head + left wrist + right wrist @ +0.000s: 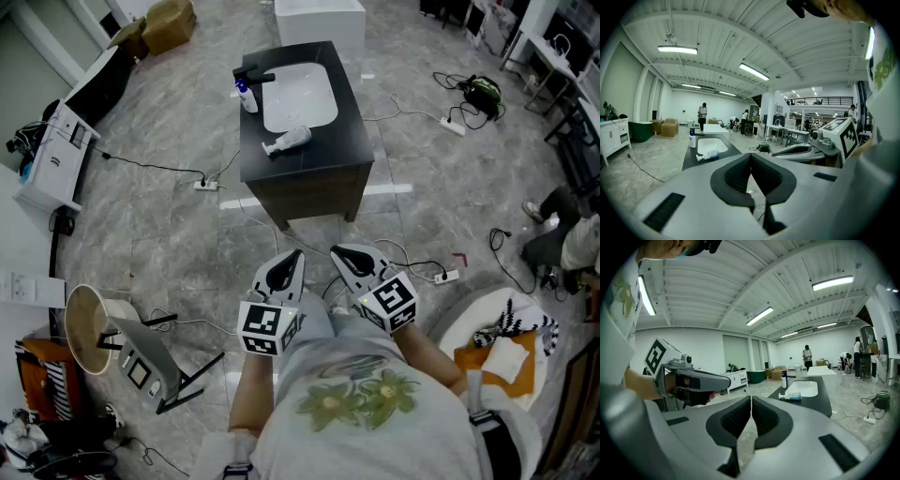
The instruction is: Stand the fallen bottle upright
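The left hand-held gripper (292, 259) was clenched on nothing, held out before the person; well ahead, the fallen bottle (287, 141) lay on its side on the dark surface (309, 171) — just beside the white basin (300, 94); the right hand-held gripper (343, 255) was likewise clenched — empty.
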The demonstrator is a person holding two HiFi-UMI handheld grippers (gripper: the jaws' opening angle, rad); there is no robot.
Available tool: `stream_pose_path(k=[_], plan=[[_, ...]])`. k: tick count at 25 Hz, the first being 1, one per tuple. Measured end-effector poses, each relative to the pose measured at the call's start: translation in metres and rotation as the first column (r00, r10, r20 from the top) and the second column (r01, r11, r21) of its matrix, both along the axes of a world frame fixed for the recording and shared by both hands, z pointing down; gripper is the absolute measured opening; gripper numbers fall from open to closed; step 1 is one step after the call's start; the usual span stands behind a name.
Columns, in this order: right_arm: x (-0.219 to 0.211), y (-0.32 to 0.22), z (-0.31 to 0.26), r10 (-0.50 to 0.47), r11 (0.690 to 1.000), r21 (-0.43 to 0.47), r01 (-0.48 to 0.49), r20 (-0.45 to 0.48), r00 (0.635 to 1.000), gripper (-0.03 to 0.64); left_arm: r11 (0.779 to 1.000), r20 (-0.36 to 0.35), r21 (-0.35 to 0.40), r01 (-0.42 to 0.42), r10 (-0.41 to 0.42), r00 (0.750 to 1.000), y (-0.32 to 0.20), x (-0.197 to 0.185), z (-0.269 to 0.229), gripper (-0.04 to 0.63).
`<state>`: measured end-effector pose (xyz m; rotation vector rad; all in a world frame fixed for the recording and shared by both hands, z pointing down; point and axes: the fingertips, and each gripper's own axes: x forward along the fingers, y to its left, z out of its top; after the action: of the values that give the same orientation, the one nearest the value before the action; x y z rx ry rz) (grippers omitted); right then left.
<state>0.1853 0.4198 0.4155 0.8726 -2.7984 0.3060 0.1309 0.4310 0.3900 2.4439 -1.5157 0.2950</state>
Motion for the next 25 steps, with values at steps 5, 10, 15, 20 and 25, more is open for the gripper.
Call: stream_pose_path(k=[5, 10, 15, 20, 25], plan=[[-0.006, -0.006, 0.002, -0.006, 1.0, -0.002, 0.006, 0.0, 1.0, 0.044, 1.0, -0.005, -0.007, 0.003, -0.003, 1.0, -0.005, -0.004, 0.005, 0.018], [-0.012, -0.02, 0.007, -0.008, 1.0, -0.009, 0.008, 0.014, 1.0, 0.046, 1.0, -0.016, -0.029, 0.013, -0.013, 1.0, -0.02, -0.013, 0.014, 0.018], [-0.021, -0.053, 0.015, -0.018, 1.0, -0.021, 0.018, 0.012, 1.0, 0.046, 0.999, -0.031, -0.046, 0.012, -0.013, 0.999, -0.055, -0.023, 0.024, 0.018], [-0.044, -0.1, 0.013, -0.065, 0.998, -0.012, 0.065, 0.01, 0.998, 0.046, 0.998, -0.04, -0.06, 0.017, -0.019, 0.999, -0.107, -0.046, 0.029, 0.018], [-0.074, -0.16, 0.013, -0.105, 0.995, 0.0, 0.105, -0.012, 0.994, 0.046, 0.996, -0.047, -0.078, 0.035, -0.039, 0.998, -0.169, -0.083, 0.037, 0.018]])
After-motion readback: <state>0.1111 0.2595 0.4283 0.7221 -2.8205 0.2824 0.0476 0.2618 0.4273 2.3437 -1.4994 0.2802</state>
